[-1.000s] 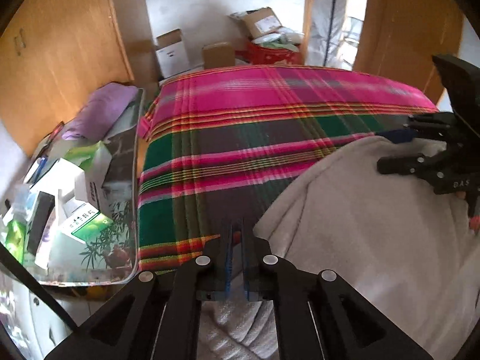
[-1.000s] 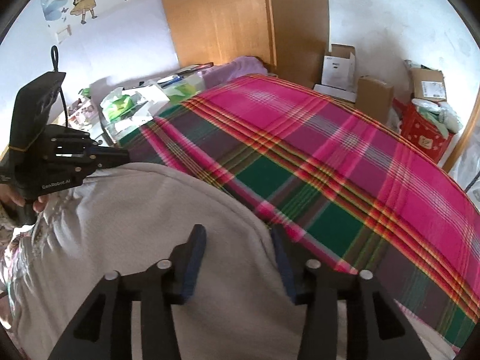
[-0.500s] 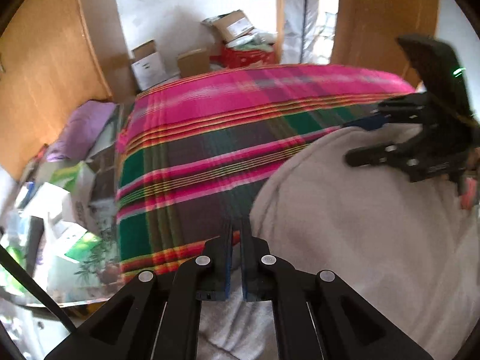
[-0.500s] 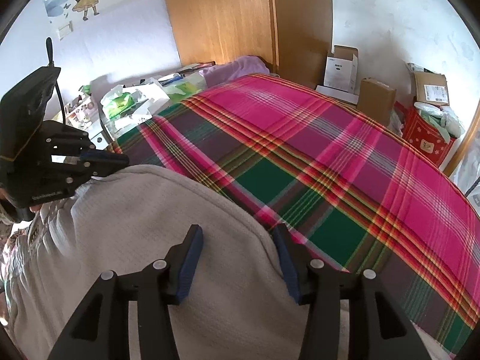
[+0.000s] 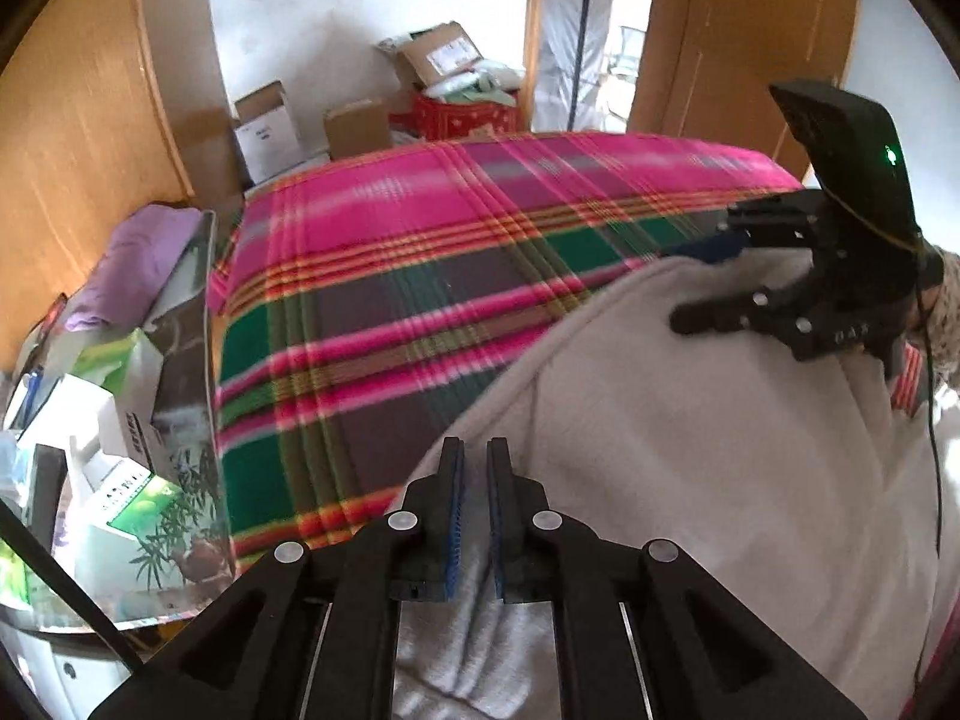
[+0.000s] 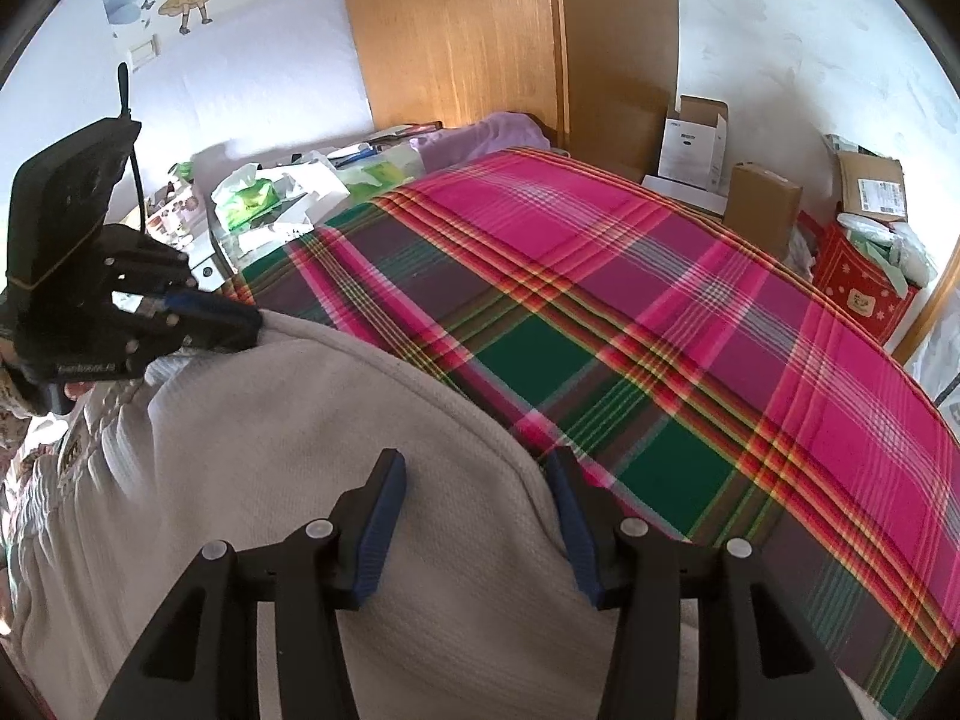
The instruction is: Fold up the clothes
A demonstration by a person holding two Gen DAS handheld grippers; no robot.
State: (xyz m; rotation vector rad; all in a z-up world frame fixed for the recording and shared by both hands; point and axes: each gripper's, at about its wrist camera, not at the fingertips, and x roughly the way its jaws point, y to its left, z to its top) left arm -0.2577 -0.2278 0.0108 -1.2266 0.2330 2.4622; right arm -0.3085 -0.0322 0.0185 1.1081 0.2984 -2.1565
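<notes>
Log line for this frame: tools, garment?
phase: fold setup | left tool: nearly shut, jaws just opening, garment edge between | right tool: open, straddling garment edge | garment: on plaid blanket

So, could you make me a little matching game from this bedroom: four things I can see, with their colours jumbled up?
Things:
1. knitted garment
2. bed cover
3. basket
4. bundle of cloth

Colours:
a. purple
b. red
c. white
d. pink and green plaid

Pairs: 1-c; 2-d; 3-b; 4-a
</notes>
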